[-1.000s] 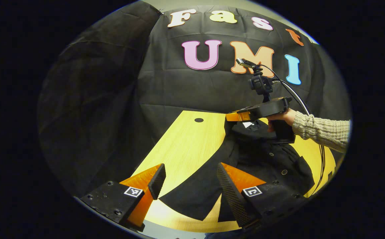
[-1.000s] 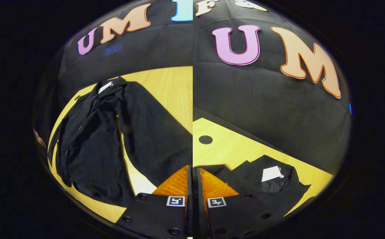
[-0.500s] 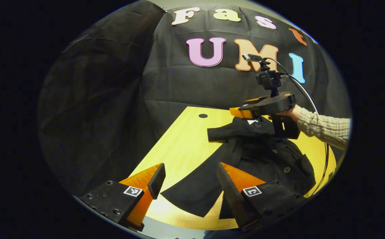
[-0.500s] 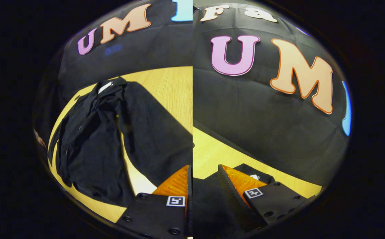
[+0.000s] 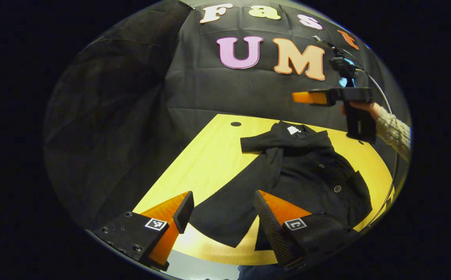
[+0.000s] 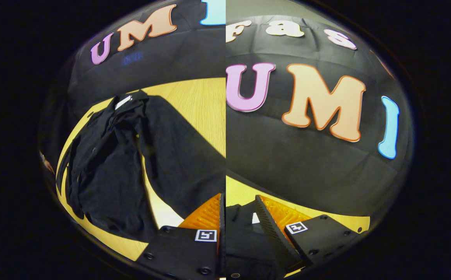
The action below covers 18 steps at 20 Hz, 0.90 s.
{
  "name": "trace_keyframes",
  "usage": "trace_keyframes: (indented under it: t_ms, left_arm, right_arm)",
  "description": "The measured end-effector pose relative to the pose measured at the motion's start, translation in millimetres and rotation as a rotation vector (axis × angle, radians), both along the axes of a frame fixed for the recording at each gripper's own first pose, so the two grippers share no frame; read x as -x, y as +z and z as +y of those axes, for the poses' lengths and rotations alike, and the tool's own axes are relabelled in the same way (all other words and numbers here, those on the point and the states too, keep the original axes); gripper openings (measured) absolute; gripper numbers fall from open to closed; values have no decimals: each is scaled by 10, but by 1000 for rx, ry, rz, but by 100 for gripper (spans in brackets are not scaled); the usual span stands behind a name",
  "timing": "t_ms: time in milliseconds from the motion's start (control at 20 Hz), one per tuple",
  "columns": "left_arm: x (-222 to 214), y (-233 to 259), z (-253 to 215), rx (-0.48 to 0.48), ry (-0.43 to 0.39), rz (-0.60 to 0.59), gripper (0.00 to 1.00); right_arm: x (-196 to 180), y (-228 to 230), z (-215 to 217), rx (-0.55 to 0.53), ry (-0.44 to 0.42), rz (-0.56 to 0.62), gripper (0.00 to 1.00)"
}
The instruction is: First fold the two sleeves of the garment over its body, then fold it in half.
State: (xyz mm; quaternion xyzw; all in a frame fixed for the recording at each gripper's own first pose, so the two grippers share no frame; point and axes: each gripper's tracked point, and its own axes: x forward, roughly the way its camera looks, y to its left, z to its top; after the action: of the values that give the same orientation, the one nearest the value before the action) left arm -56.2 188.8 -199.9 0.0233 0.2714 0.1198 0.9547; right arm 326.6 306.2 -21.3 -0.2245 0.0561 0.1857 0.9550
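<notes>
A black buttoned garment (image 5: 311, 175) lies flat on the yellow table (image 5: 210, 163), collar and white label at the far end. One sleeve (image 5: 260, 143) is folded across just below the collar. The other sleeve (image 5: 225, 210) stretches toward me, its cuff lying between the fingers of my left gripper (image 5: 223, 214), which is open just above it. A hand in a knit sleeve (image 5: 392, 130) holds my right gripper (image 5: 301, 97) high above the collar, off the cloth. In the right gripper view one of its fingers (image 6: 272, 217) stands wide of centre, open, with the garment (image 6: 243, 233) below.
A small dark round hole (image 5: 235, 124) marks the table near its far edge. The table's near edge runs just beneath my left gripper. A cable (image 5: 381, 93) trails from the right gripper down the right side. The black cloth wall closes the back and left.
My right gripper opened, let go of the sleeve it had laid below the collar, then rose up and to the right. My left gripper stayed put, open.
</notes>
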Motion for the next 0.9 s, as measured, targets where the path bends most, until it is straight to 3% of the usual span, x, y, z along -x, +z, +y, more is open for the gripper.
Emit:
trace_keyframes:
  t_ms: [500,900]
  left_arm:
    - [45,-597,104,68,10,90,94]
    - [137,-888,180,32,-11,194,94]
  right_arm:
    - [790,546,-1065,-193,-182,-68,49]
    - [1433,782,-1771,-197,-292,-146,49]
